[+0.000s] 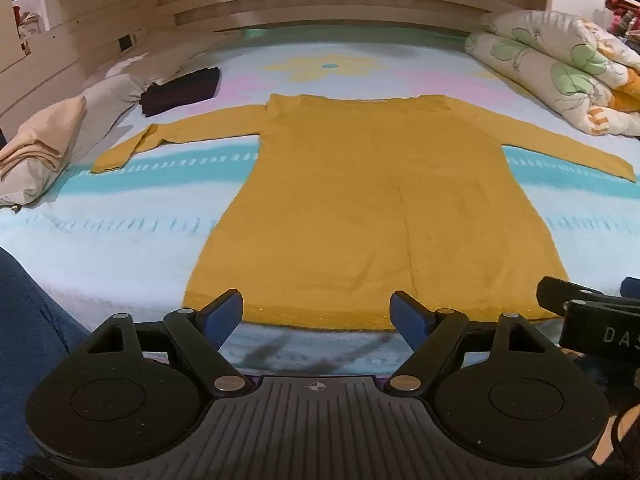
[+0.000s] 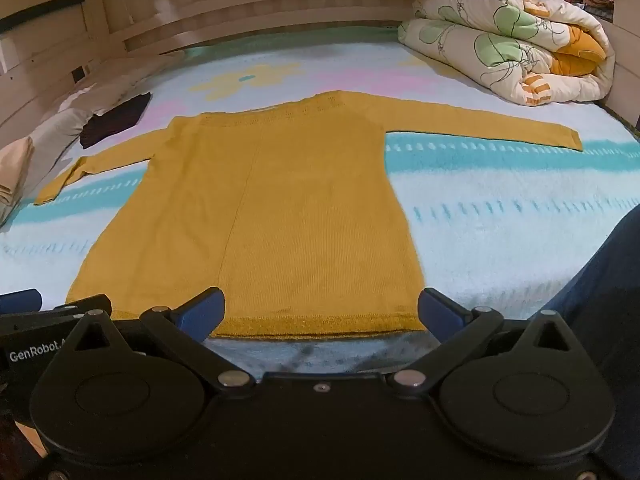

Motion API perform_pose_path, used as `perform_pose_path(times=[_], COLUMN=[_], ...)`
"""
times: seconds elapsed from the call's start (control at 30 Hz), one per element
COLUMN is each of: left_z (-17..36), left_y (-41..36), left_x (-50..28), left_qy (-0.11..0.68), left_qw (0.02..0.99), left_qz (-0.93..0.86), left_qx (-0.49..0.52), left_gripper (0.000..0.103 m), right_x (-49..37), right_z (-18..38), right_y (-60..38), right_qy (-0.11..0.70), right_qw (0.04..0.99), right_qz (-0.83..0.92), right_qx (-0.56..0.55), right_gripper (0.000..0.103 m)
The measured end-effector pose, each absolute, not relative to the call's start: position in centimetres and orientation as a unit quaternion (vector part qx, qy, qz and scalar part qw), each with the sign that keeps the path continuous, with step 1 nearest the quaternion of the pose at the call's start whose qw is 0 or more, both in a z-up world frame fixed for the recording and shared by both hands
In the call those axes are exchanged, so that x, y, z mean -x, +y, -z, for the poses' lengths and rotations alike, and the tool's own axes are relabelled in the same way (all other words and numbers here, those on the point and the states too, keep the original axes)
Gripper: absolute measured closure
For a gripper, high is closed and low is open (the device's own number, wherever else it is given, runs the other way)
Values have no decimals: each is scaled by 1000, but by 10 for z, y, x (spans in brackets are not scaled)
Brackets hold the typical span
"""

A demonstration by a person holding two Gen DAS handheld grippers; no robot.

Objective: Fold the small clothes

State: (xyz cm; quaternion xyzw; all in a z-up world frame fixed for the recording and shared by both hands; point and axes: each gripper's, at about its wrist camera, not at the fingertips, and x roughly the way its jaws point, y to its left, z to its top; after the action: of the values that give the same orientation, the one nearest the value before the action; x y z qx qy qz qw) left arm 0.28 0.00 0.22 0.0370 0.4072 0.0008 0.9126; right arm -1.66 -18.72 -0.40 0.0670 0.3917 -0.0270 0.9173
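Just ahead of my left gripper (image 1: 316, 314) and my right gripper (image 2: 320, 312), both spread wide and holding nothing, lies the mustard sweater (image 1: 372, 208), flat on the bed's patterned blanket (image 1: 120, 236). Its hem is nearest my fingertips, its long axis runs straight away from me, and the neckline points toward the far headboard (image 1: 320, 4). The sleeves stretch out to either side. Beyond on my right sits a rolled floral quilt (image 2: 508, 44); on my left, a dark folded garment (image 1: 182, 90) beside pillows (image 1: 44, 148).

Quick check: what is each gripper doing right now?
Left gripper: open, holding nothing, near the sweater hem.
Right gripper: open, holding nothing.
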Motion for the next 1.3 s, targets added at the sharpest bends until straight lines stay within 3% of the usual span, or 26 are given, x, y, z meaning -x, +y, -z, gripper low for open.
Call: perform_pose_path(times=[1.3], left_z=[7], left_y=[6], left_x=[-13], left_qy=[425], left_qw=[905], left_qz=[-3], left_qx=[-30], left_gripper=[23], right_x=[7], right_z=[8], right_y=[-178], right_qy=[400], right_qw=[915], right_qz=[31], right_qx=[-31], right_gripper=[1])
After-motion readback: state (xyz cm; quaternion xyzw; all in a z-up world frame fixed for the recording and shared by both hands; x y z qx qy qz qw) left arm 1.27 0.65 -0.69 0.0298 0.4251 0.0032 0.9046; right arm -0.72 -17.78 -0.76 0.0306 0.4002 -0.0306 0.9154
